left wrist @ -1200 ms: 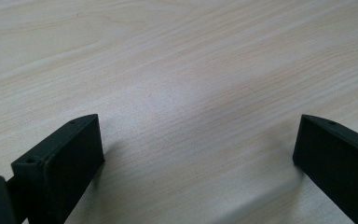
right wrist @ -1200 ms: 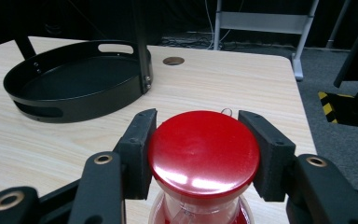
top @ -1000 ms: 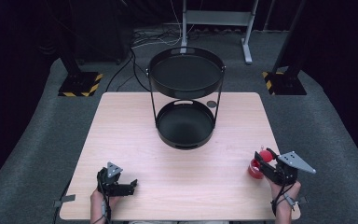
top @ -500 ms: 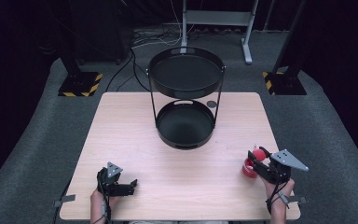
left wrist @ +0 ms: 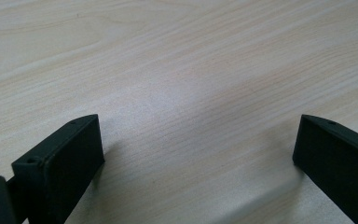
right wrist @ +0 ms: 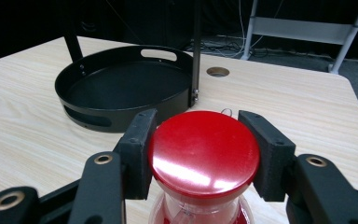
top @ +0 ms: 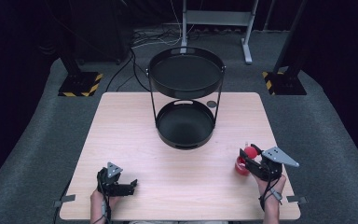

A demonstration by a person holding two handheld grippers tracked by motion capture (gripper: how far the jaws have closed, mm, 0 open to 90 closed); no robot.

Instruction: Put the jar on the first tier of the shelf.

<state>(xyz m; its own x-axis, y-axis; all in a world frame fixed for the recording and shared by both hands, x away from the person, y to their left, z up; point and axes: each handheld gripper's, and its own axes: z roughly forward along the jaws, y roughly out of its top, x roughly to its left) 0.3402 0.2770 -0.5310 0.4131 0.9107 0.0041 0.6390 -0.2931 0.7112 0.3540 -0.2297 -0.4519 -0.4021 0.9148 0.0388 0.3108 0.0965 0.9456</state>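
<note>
My right gripper (top: 250, 157) (right wrist: 200, 154) is shut on the red lid of a red jar (top: 245, 159) (right wrist: 204, 154), held near the table's right front. Both pads press the lid's sides; clear glass shows under the lid. A black two-tier round tray stand (top: 185, 93) stands at the table's far middle, its lower tray (right wrist: 121, 86) ahead and left of the jar. My left gripper (top: 127, 185) (left wrist: 196, 149) rests at the front left, open, with bare wood between its fingers (left wrist: 70, 154).
The light wooden table (top: 135, 140) has a round cable hole (top: 211, 104) (right wrist: 217, 71) beside the stand. Grey carpet surrounds the table. Striped stand feet (top: 80, 84) and a metal frame (top: 214, 18) lie beyond the far edge.
The right gripper has carried the red jar a little leftward and toward the stand. The left gripper has stayed put.
</note>
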